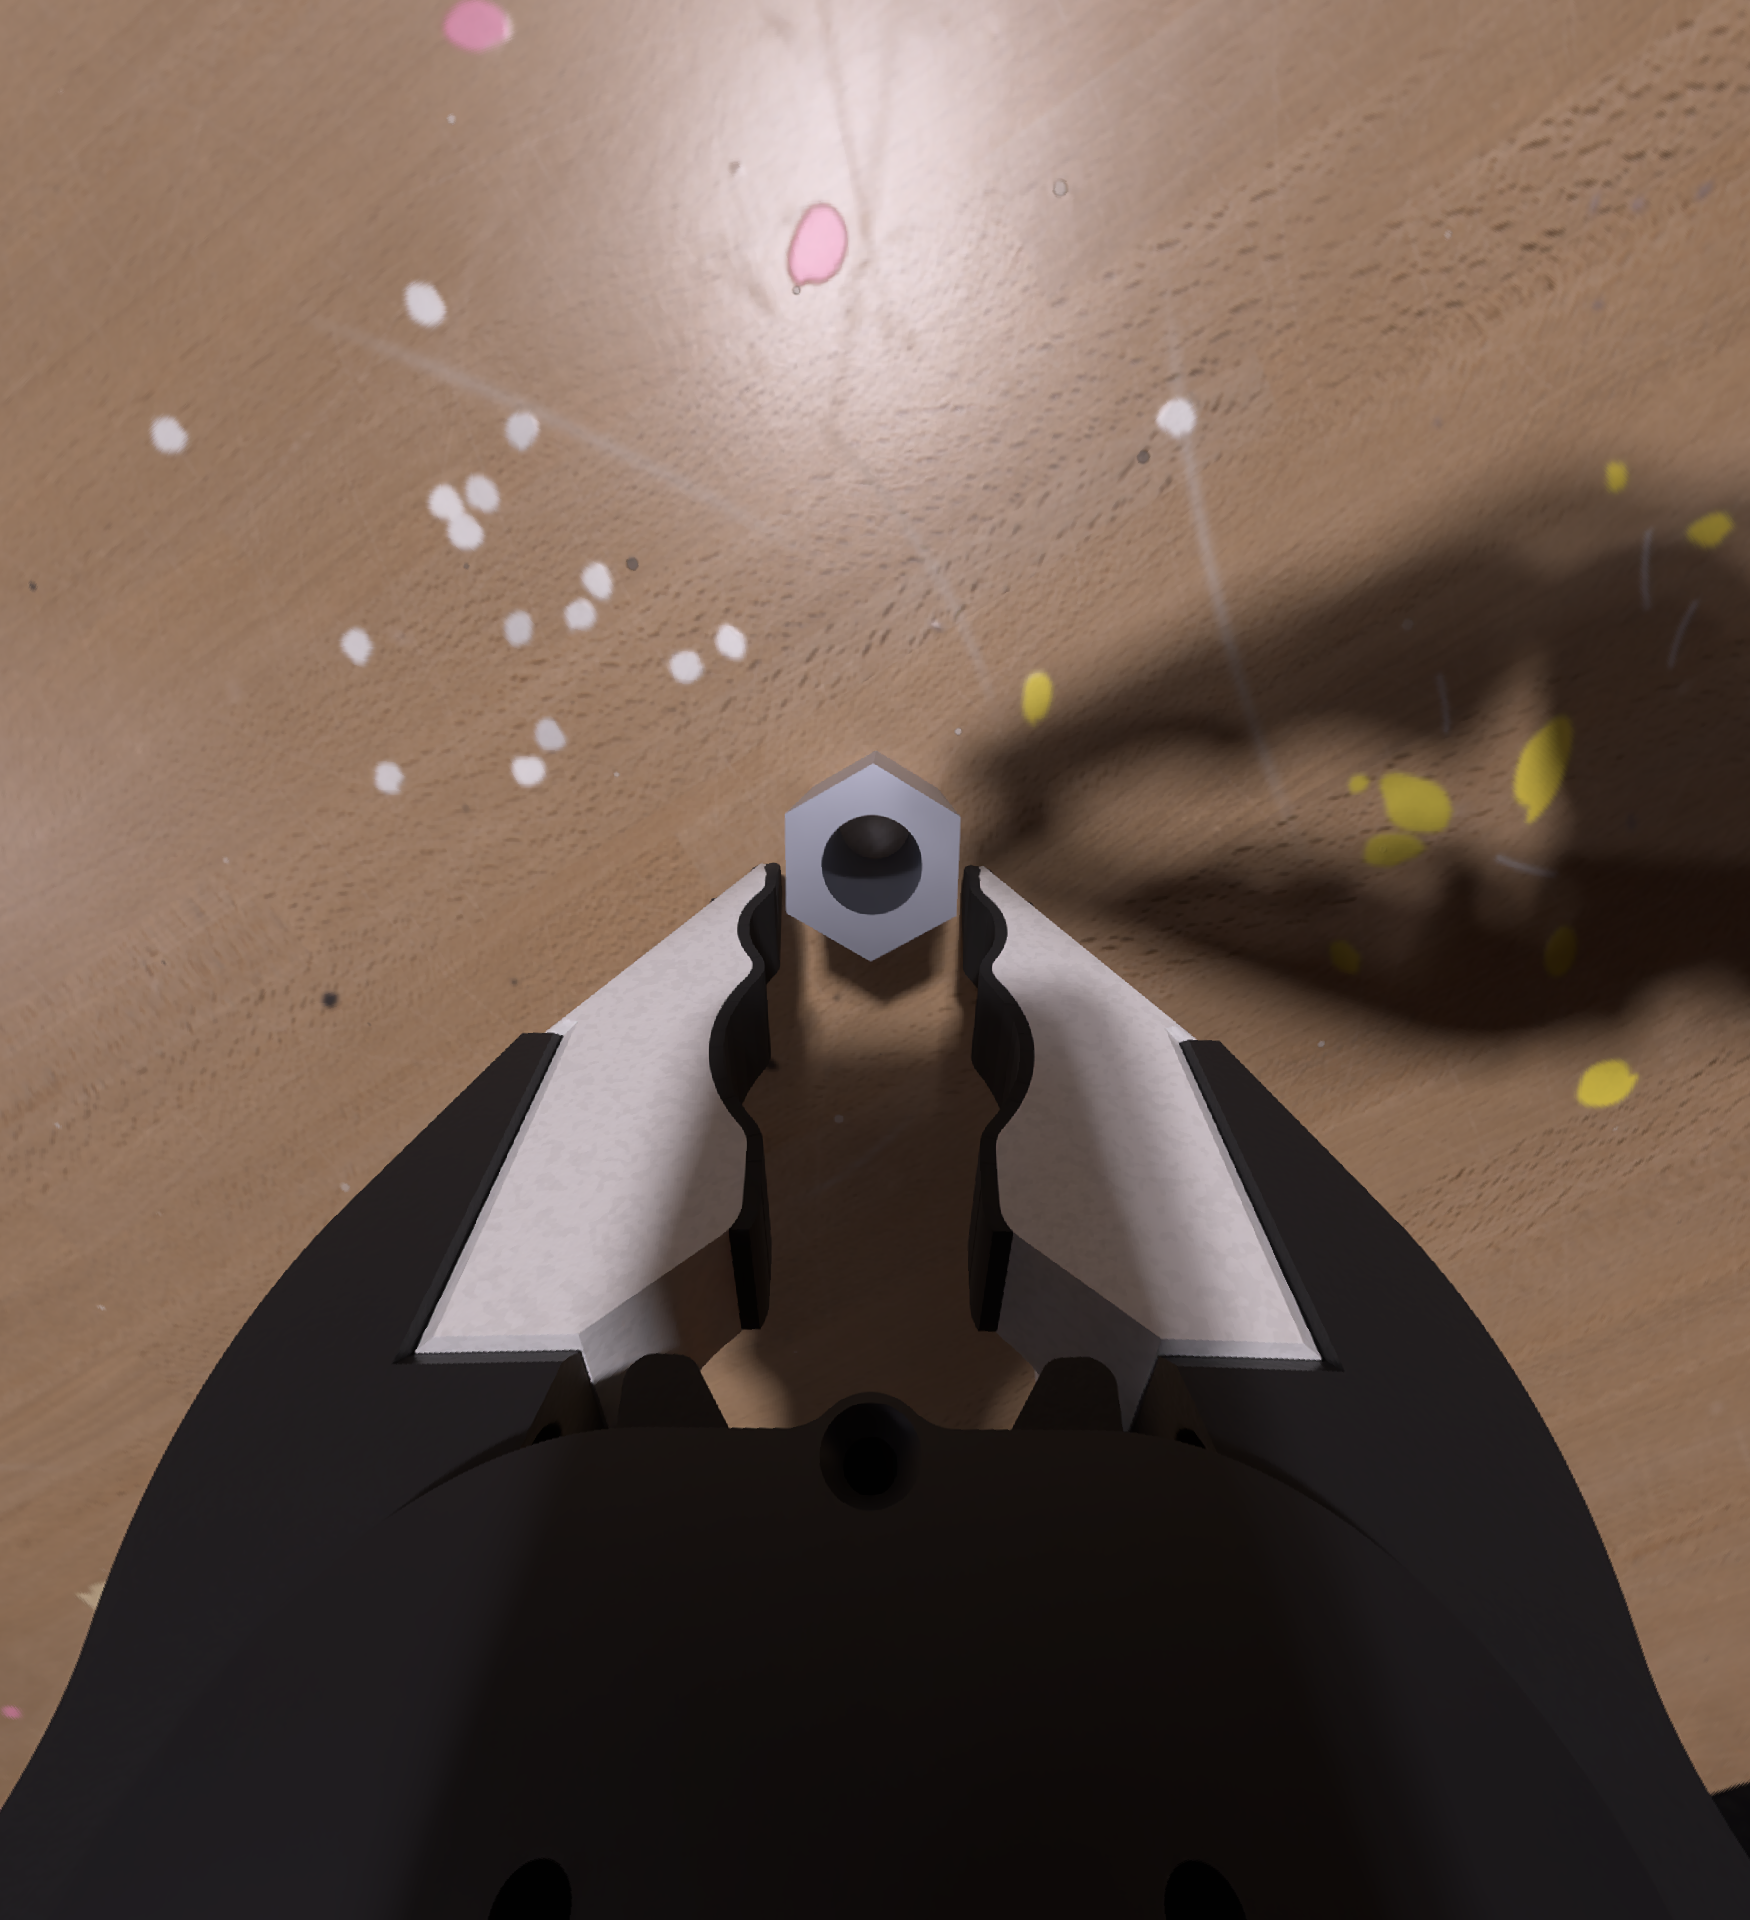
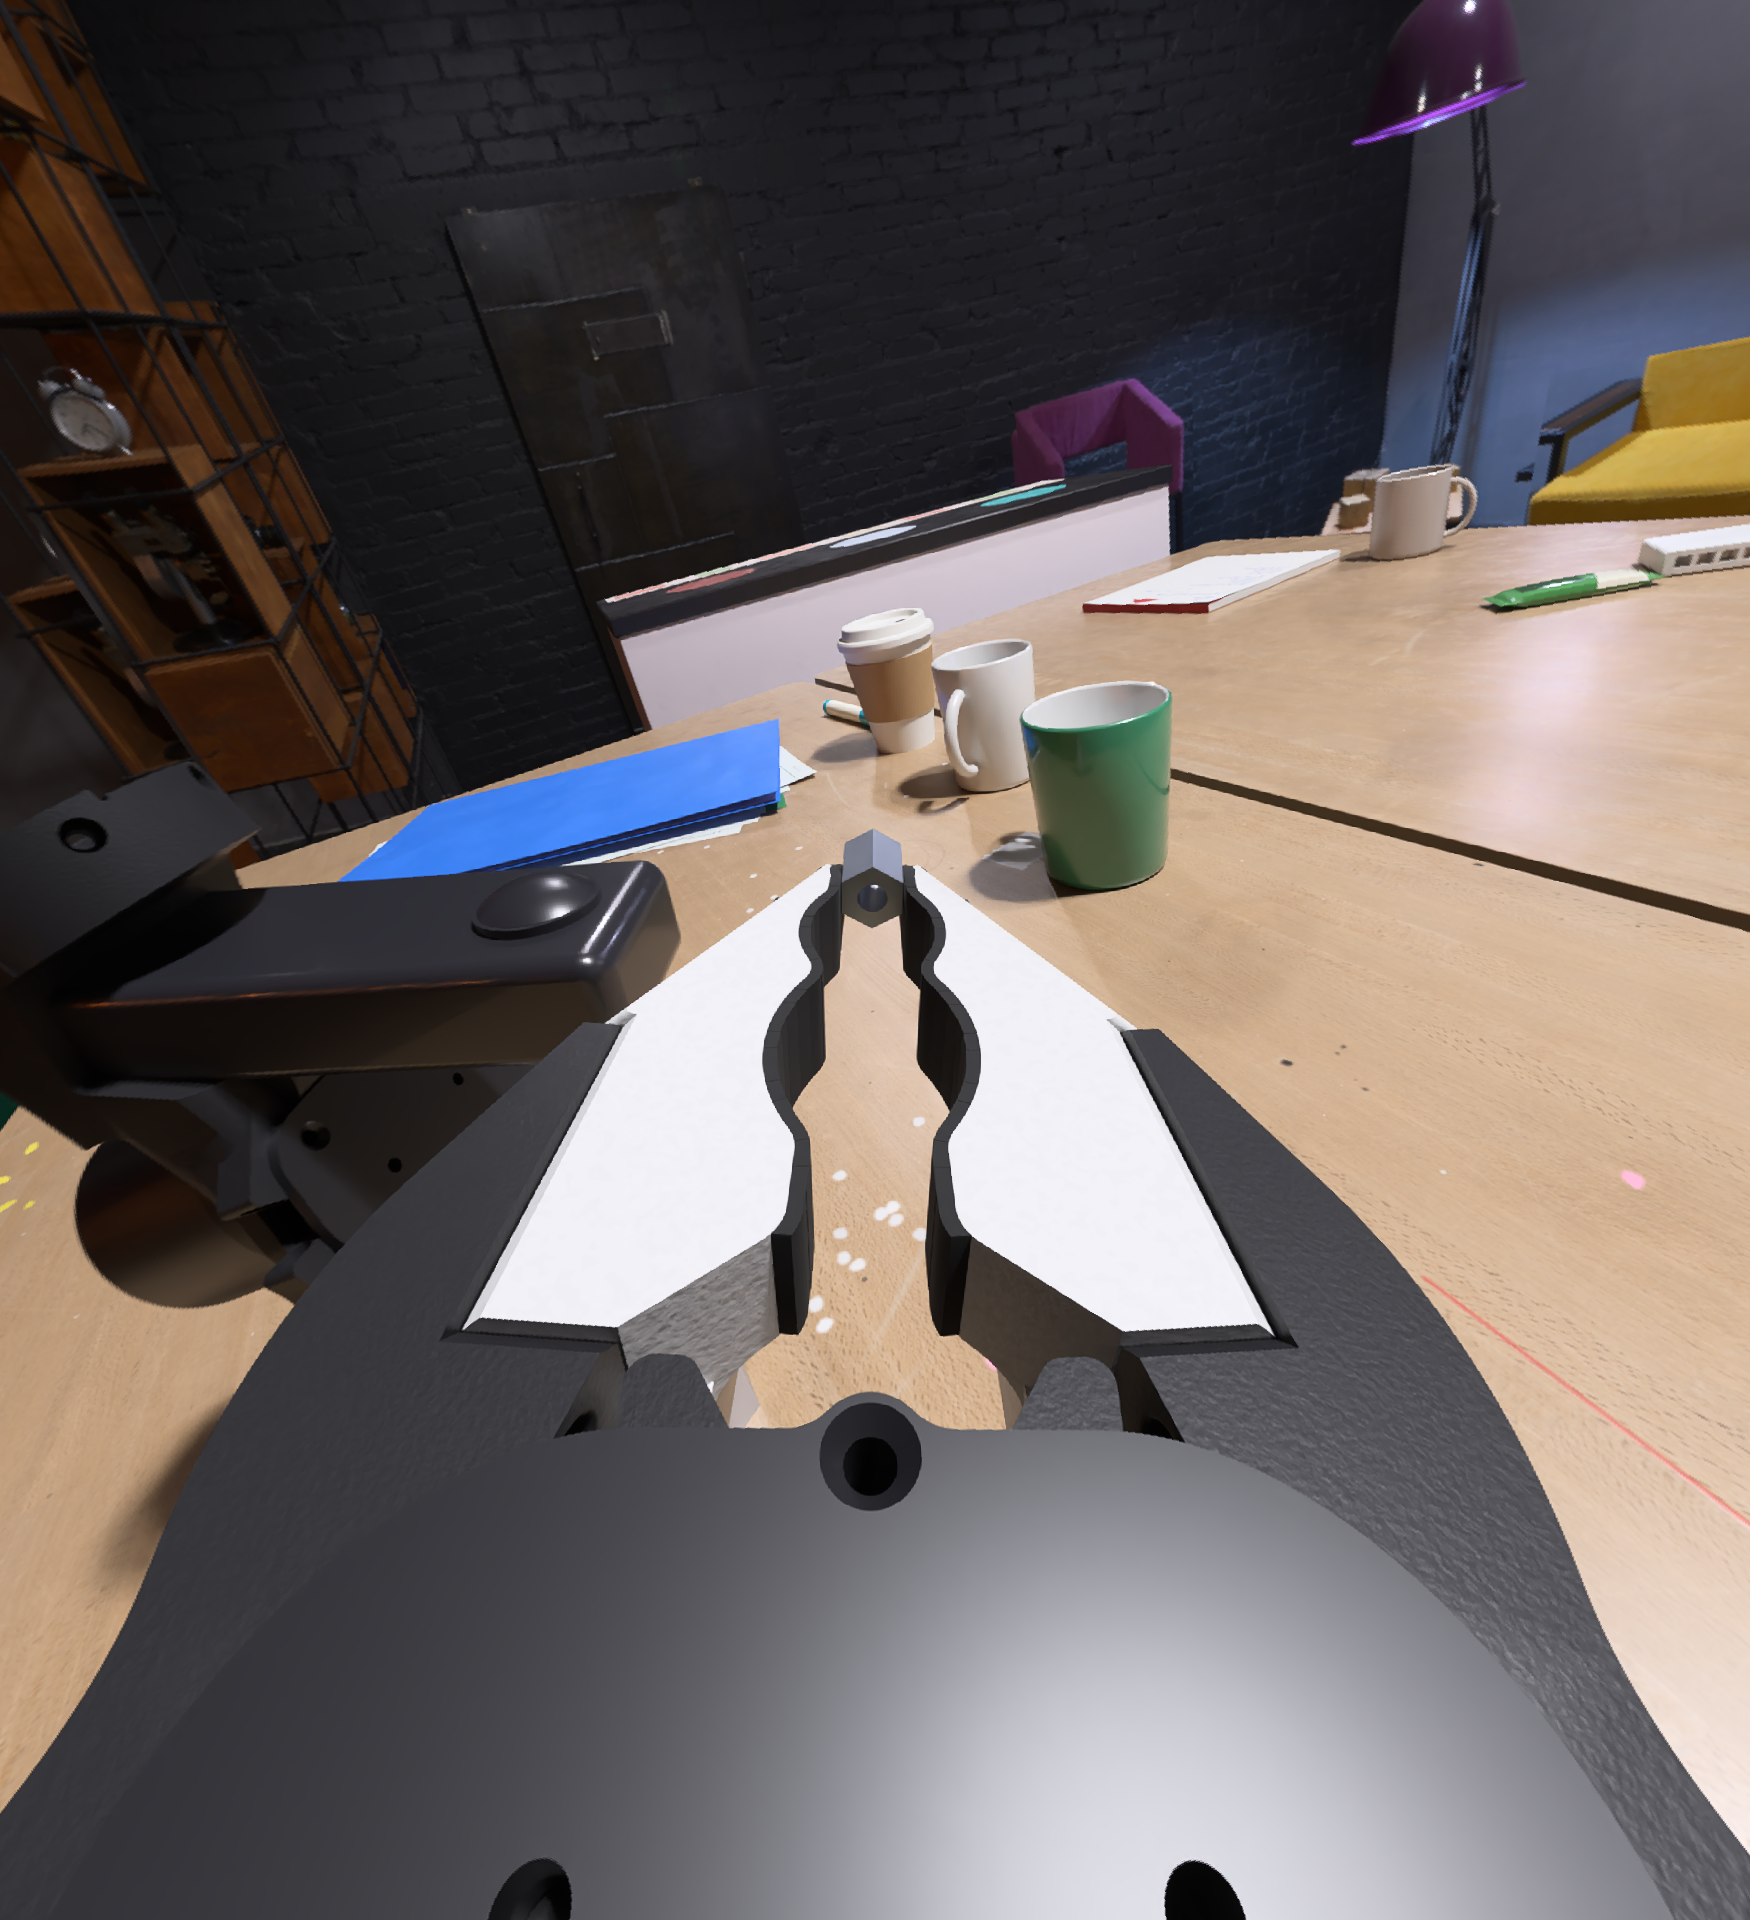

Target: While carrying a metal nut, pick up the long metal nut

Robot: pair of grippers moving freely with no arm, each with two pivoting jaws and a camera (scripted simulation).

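Note:
In the left wrist view I look straight down at the wooden table [image 1: 331,1039]. The long metal nut [image 1: 871,821], grey and hexagonal, shows end-on with its dark hole facing me. My left gripper [image 1: 871,883] has a fingertip against each side of it, close above the table. In the right wrist view my right gripper [image 2: 872,891] is shut on a small grey metal nut [image 2: 872,862] at its fingertips, held above the table. The left gripper's black body [image 2: 331,977] lies to the left there, its fingers hidden.
A green cup [image 2: 1099,790], a white mug [image 2: 990,717] and a paper coffee cup [image 2: 890,675] stand just beyond the right gripper's tips. A blue folder [image 2: 601,800] lies at the far left. White, pink and yellow paint spots mark the table.

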